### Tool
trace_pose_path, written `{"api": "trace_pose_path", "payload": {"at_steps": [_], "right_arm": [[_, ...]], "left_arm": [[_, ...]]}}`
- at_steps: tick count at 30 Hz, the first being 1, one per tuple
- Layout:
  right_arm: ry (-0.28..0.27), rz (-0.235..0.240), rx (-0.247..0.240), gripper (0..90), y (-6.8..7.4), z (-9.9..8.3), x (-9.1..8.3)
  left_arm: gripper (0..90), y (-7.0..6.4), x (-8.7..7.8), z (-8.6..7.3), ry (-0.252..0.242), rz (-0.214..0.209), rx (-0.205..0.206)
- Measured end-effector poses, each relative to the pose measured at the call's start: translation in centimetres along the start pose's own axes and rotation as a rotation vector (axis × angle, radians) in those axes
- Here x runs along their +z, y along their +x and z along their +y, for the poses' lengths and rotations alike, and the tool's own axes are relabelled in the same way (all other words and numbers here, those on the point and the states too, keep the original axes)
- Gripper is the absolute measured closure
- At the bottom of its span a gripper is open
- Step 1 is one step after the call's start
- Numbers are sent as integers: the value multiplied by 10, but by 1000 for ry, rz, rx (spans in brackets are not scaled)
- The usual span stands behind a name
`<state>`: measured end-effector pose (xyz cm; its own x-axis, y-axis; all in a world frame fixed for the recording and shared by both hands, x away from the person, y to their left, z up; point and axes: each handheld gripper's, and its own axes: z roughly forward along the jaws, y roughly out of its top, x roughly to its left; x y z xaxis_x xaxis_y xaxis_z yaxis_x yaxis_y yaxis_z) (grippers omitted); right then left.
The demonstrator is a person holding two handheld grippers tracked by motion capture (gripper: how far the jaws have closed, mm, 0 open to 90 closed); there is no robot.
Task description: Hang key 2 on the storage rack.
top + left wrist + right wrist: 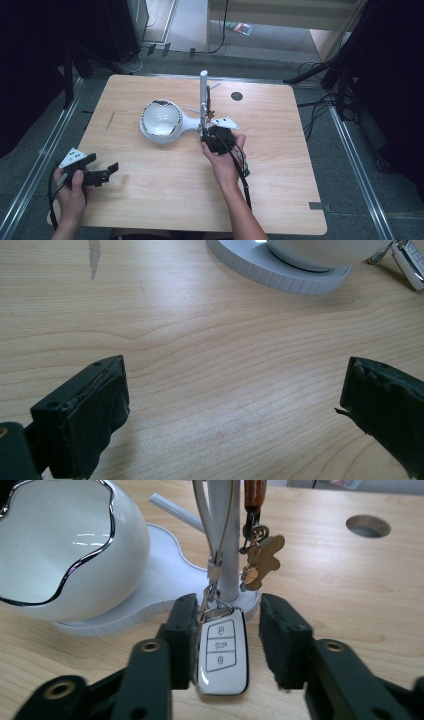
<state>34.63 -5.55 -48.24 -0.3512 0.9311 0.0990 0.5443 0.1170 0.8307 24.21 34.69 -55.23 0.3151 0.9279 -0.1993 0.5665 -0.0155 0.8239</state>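
A white stand with a chrome-rimmed bowl (160, 120) (65, 545) and an upright post (203, 95) (225, 555) stands mid-table. A white car key fob (222, 652) hangs on a strap from the post and rests at its foot, next to a brown gingerbread-man charm (260, 560). My right gripper (212, 136) (230, 625) is open around the fob: one jaw touches the fob's side and a gap separates the other. My left gripper (111, 172) (232, 385) is open and holds nothing, low over the table's near left. The stand's base (280, 275) and the fob (411, 265) lie beyond it.
A round cable hole (237, 96) (368, 526) sits in the wooden table (165, 190) behind the post at the right. A grey scuff (93, 257) marks the wood at the left. Cables and dark equipment stands surround the table on the floor.
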Motion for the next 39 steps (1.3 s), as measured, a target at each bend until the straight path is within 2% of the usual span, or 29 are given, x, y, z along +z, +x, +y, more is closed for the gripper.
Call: {"api": "trace_pose_path", "payload": {"at_steps": [1, 4, 6, 7, 9, 11, 13, 16, 19, 21, 22, 24, 39], "right_arm": [[0, 0, 0, 574, 0, 0, 0], [-49, 6, -55, 447, -7, -4, -5], [-71, 13, -82, 424, -9, -6, -8], [-71, 13, -82, 424, -9, -6, -8], [-85, 33, -106, 358, -13, -9, -11], [-85, 40, -114, 330, -16, -10, -13], [-106, 58, -93, 303, -20, -11, -17], [-81, 62, -46, 143, -26, -10, -21], [-79, 51, -40, 109, -30, -11, -24], [-95, 21, -74, 41, -32, -14, -29], [-99, 37, -65, 22, -37, -16, -32], [-95, 50, -50, 7, -43, -18, -35], [-114, 18, -28, 7, -75, -39, -55]], "left_arm": [[0, 0, 0, 0, 0, 0, 0], [0, 0, 0, 0, 2, 2, 2], [0, -1, 0, 0, 2, 7, 3], [0, -1, 0, 0, 2, 7, 3], [0, -1, 0, 0, 2, 9, 5], [0, -1, 0, 0, -4, 12, 2], [0, -1, 0, 0, 0, 11, 5], [0, -2, 0, 0, -1, 13, 6], [0, -2, 0, 0, -2, 13, 9], [0, -2, 0, 0, -7, 14, 10], [0, -2, -1, 0, -8, 15, 8], [0, -2, -1, 0, -8, 15, 7], [0, -3, 0, -1, -4, 24, 25]]}}
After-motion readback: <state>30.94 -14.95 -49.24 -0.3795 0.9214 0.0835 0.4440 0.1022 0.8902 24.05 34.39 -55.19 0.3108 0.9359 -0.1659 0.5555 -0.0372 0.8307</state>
